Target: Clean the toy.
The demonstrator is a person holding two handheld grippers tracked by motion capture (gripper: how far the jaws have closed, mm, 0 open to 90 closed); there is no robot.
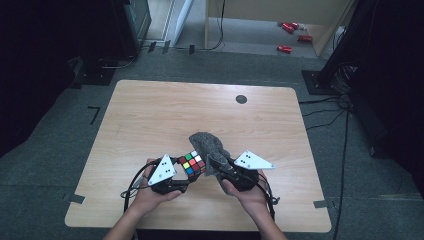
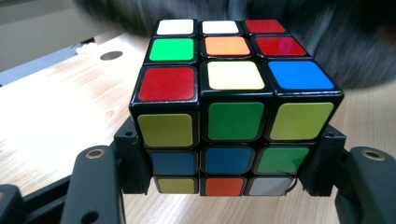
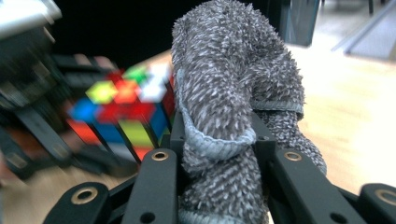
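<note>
Wiping the cube

My left gripper [image 2: 224, 186] pinches the rigid, slick cube [image 2: 233, 100] by 2 opposite faces; my right gripper [image 3: 219, 154] clamps the soft cloth [image 3: 233, 84], bunched.

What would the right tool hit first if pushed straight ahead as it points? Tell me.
Probably the multicoloured puzzle cube in the left tool; the right tool and its fuzzy grey cloth aim at it, though depth is unclear.
</note>
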